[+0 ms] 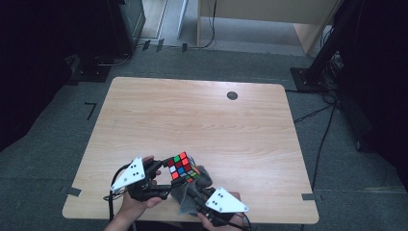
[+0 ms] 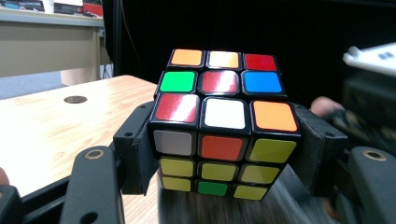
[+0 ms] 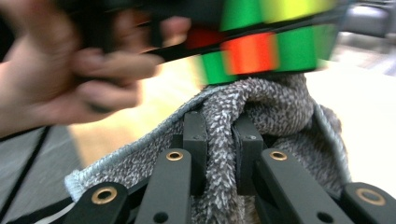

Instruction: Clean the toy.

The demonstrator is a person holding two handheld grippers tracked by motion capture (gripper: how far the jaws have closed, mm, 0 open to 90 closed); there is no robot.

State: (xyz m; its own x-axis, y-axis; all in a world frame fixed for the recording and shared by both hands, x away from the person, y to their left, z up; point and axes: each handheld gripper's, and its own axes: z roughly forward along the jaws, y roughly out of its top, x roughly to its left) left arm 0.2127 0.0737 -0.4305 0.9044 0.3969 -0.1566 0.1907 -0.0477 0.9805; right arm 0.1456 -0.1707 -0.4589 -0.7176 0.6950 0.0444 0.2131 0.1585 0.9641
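A scrambled Rubik's cube (image 1: 183, 168) is held just above the table's near edge, tilted. My left gripper (image 1: 163, 175) is shut on the cube (image 2: 223, 126), its black jaws pressing the left and right faces. A grey fluffy cloth (image 1: 195, 192) lies bunched under and beside the cube. My right gripper (image 1: 192, 192) is shut on a fold of the cloth (image 3: 219, 140), and the cloth's top touches the cube's underside (image 3: 261, 51), which is blurred there. A hand (image 3: 70, 70) holding the left gripper appears at the left in the right gripper view.
The wooden table (image 1: 202, 120) has a small dark round hole (image 1: 232, 95) near its far edge. Dark equipment, cables and a stand surround the table on the grey floor. A pale desk (image 2: 46, 42) stands beyond the table.
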